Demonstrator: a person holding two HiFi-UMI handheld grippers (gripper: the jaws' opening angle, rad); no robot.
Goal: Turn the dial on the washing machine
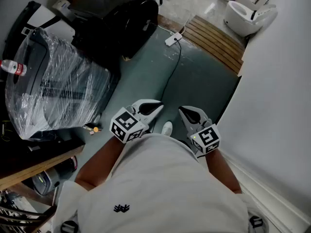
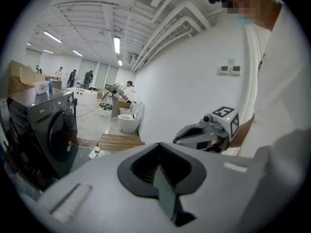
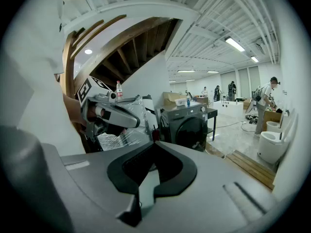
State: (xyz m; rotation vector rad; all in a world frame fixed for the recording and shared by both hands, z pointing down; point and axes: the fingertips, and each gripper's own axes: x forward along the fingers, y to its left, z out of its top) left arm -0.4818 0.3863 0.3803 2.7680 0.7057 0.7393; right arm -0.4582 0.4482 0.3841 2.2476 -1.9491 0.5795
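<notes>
Well ahead of both tongs, washing machine [image 1: 116, 18], untouched, my left tongs [image 1: 154, 108] jaws pressed together, empty, my right tongs [image 1: 183, 111] likewise closed, empty, side by side.

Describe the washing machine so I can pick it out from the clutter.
Start at the slatted wooden platform at the head view's top right. Across the teal floor to its left stands the washing machine, dark with a round front door. Unlike the plastic-wrapped appliance beside it, it is bare.
</notes>
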